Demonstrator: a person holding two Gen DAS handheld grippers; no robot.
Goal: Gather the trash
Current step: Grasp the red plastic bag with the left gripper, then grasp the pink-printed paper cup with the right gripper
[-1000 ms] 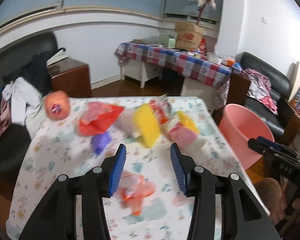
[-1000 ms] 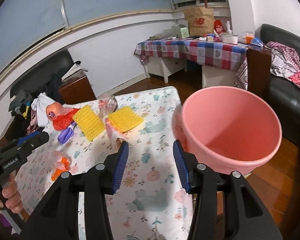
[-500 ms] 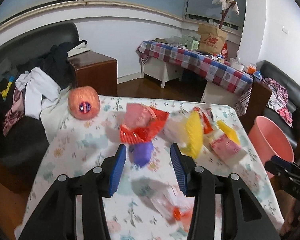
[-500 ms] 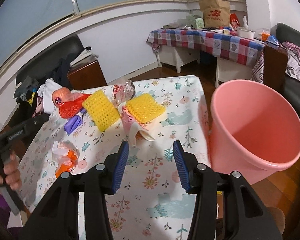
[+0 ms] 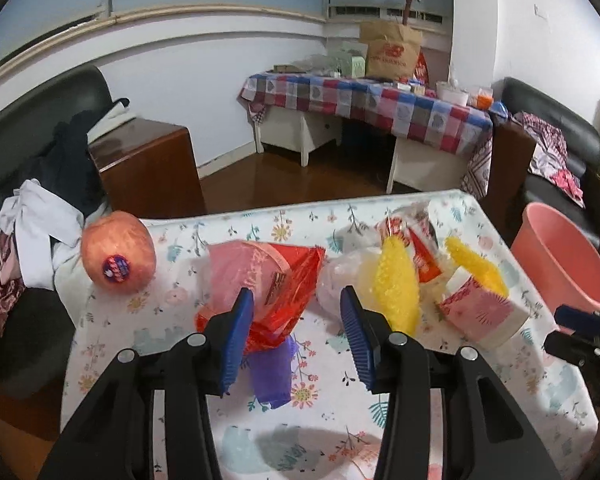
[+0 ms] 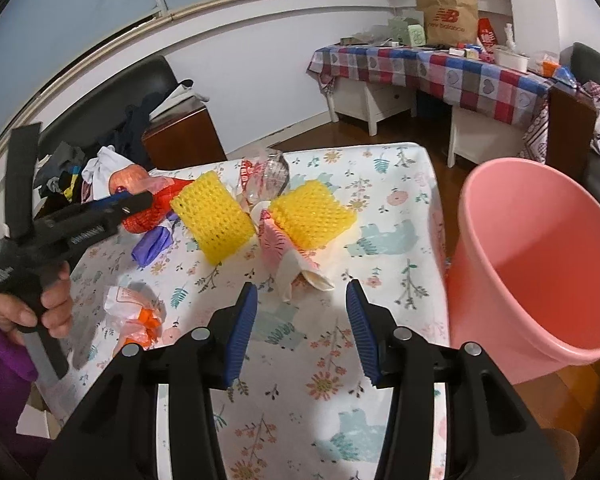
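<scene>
Trash lies on a floral tablecloth (image 5: 180,344): a red mesh bag (image 5: 288,276) with pink plastic, a purple wrapper (image 5: 270,372), two yellow foam nets (image 6: 214,220) (image 6: 310,216), a crushed pink paper cup (image 6: 284,256), a clear crumpled wrapper (image 6: 268,176) and an orange-white wrapper (image 6: 136,312). My left gripper (image 5: 296,336) is open, its fingers either side of the red mesh bag and purple wrapper. My right gripper (image 6: 300,324) is open and empty, just short of the paper cup. A pink bucket (image 6: 540,256) stands off the table's right edge.
A round orange fruit in netting (image 5: 118,256) sits at the table's far left corner. Clothes are piled on a black sofa (image 5: 40,200) to the left. A checked-cloth table (image 5: 372,100) and a wooden cabinet (image 5: 148,168) stand behind.
My left gripper moved forward and left over the table to straddle the red mesh bag. My right gripper swung left, away from the bucket, toward the paper cup.
</scene>
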